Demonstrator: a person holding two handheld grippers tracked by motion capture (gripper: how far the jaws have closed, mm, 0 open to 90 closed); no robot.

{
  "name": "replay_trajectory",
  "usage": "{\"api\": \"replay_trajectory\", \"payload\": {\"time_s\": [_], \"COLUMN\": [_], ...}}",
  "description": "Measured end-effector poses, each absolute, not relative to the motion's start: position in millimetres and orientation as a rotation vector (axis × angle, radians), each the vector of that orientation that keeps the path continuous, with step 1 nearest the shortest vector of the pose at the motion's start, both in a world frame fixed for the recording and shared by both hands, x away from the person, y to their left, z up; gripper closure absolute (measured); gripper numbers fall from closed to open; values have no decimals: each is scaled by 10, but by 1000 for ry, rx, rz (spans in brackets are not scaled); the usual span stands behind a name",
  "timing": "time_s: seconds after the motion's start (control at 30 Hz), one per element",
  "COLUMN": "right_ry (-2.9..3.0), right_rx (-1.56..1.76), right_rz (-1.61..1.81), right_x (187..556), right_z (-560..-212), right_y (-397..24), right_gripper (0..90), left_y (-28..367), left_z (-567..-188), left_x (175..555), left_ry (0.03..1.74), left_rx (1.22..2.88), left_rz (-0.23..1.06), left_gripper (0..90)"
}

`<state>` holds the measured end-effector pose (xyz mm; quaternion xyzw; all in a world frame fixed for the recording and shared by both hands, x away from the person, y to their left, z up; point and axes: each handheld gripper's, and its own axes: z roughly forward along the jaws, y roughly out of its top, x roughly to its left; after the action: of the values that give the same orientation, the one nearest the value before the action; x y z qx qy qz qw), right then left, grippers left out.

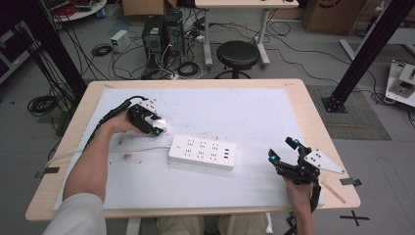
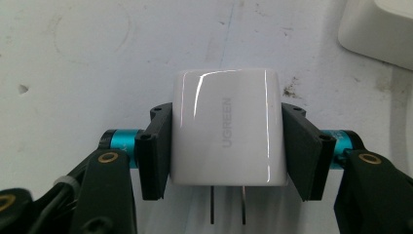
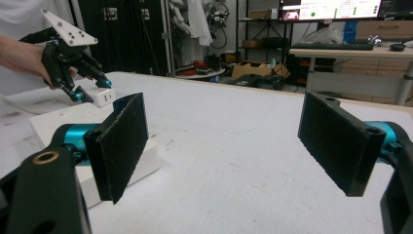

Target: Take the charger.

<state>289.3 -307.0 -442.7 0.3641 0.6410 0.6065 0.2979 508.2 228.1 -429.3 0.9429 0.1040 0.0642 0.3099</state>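
White glossy plastic charger block [image 2: 226, 134] clamped between pads of left gripper [image 2: 226, 151] — two metal prongs [image 2: 228, 204] point back toward camera. Block sits low over white tabletop [image 1: 244, 110], near white multi-socket power strip [image 1: 202, 152]. Right gripper [image 1: 285, 151] idle at table's right, jaws wide apart, holding nothing. Grasp looks done — turning prongs toward strip and plugging in likely remain.

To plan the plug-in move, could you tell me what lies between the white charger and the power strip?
Only bare white table mat: in the high view, the charger, gripped by the left tool, sits apart from the power strip.
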Motion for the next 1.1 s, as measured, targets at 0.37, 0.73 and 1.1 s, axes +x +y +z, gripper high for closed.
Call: {"api": "replay_trajectory", "payload": {"time_s": [0.37, 0.73, 1.1], "right_ry": [1702, 1705, 1699], "right_rx": [965, 970, 974], "right_rz": [1611, 1617, 1617], "right_x": [2890, 2892, 2884], "right_z": [-4427, -4428, -4426], "right_y": [-3070, -3076, -3077], "right_gripper": [188, 189, 189], "left_y": [2264, 2294, 2321], "left_z": [-4244, -4065, -3832], "left_x": [5045, 4856, 4567], "left_ry": [293, 334, 390], "left_rx": [2473, 2391, 2286], "left_rz": [212, 272, 324], "left_gripper": [424, 424, 424]}}
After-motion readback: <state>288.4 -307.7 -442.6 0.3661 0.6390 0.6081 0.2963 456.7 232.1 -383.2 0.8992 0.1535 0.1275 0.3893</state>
